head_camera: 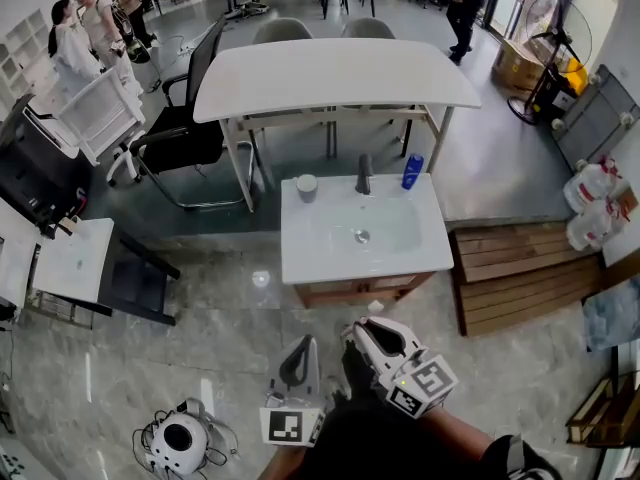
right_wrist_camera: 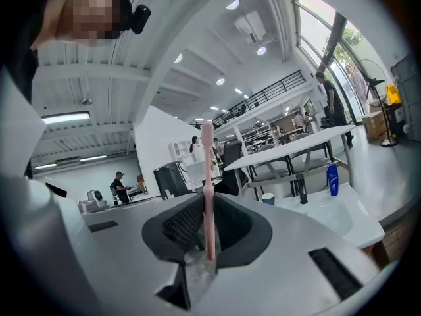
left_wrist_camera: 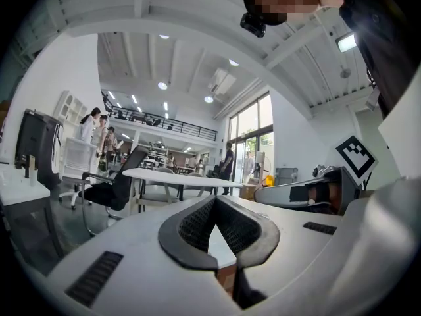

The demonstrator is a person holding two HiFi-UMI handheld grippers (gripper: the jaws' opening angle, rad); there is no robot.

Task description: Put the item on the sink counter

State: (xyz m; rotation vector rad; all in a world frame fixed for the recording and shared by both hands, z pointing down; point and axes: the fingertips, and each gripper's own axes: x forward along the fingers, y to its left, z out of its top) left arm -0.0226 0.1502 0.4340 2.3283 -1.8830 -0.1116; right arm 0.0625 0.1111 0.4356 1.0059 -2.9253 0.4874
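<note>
Between the right gripper's [right_wrist_camera: 207,232] ribbed black pads we find a pink toothbrush [right_wrist_camera: 208,176], clamped near its clear lower end and standing upright; the jaws are closed on it with almost no gap. The left gripper [left_wrist_camera: 217,232] has its jaws drawn together with nothing between them; it hangs just beside the right one.

The toothbrush is a slim, smooth, rigid plastic stick with a rounded top; we judge it light, and apt to pivot in the pads if knocked.

Ahead, well apart from both grippers, stands the white sink counter [head_camera: 300,253]; its top is glossy and flat round a shallow basin. At its back edge stand a grey cup [head_camera: 307,187], a dark faucet [head_camera: 364,174] and a blue bottle [head_camera: 412,171].

The step in hand, as we judge it, is the carry to the counter. We advise:
- keep the grip firm;
- aim for the bare flat margin, not the basin;
- tilt the toothbrush to lie flat before release, since it may roll;
- keep clear of the cup and bottle.
</note>
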